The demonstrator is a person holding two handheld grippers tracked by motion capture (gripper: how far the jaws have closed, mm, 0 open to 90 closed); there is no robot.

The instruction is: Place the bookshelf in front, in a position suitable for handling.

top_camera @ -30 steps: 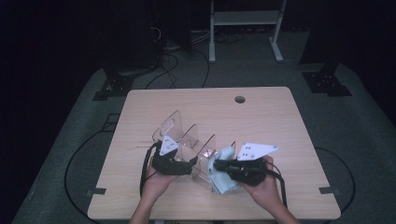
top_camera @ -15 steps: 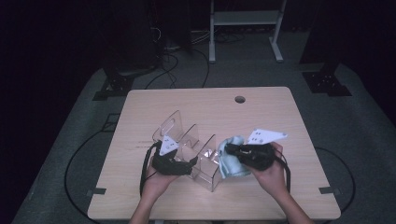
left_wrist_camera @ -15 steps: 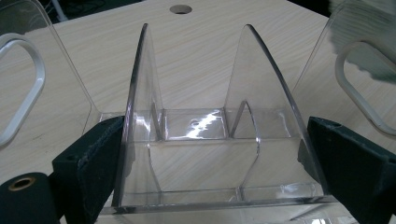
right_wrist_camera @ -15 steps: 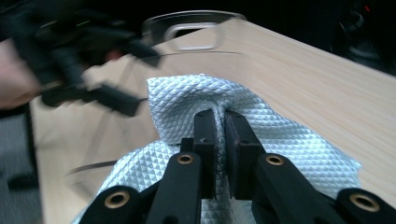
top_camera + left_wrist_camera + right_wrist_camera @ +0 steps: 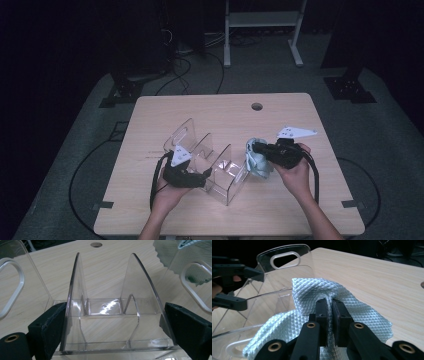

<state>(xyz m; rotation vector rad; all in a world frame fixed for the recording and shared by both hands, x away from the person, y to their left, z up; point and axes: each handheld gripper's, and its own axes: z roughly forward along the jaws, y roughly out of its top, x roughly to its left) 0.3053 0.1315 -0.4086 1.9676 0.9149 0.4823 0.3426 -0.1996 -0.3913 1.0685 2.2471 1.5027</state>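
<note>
From the high view, a light wooden table (image 5: 280, 210) stands on a grey floor (image 5: 380, 150) in a dark room. The table has a small round hole (image 5: 257, 106) near its far edge. Black cables (image 5: 200, 60) lie on the floor behind it, by a white metal frame (image 5: 262, 20). A clear plastic rack (image 5: 220, 167) sits in the middle of the table. The left gripper (image 5: 202, 176) holds the near side of the rack. The right gripper (image 5: 254, 147) holds a light blue cloth (image 5: 256, 162) just beside the rack's right end.

In the left gripper view, the two black jaws are spread wide and press on both outer walls of the clear plastic rack (image 5: 110, 307). The wooden table (image 5: 50, 267) shows through it.

In the right gripper view, the jaws are pressed close together and pinch a fold of the light blue cloth (image 5: 317, 292). The cloth hangs against the clear plastic rack (image 5: 287, 270), above the table (image 5: 374, 275).
</note>
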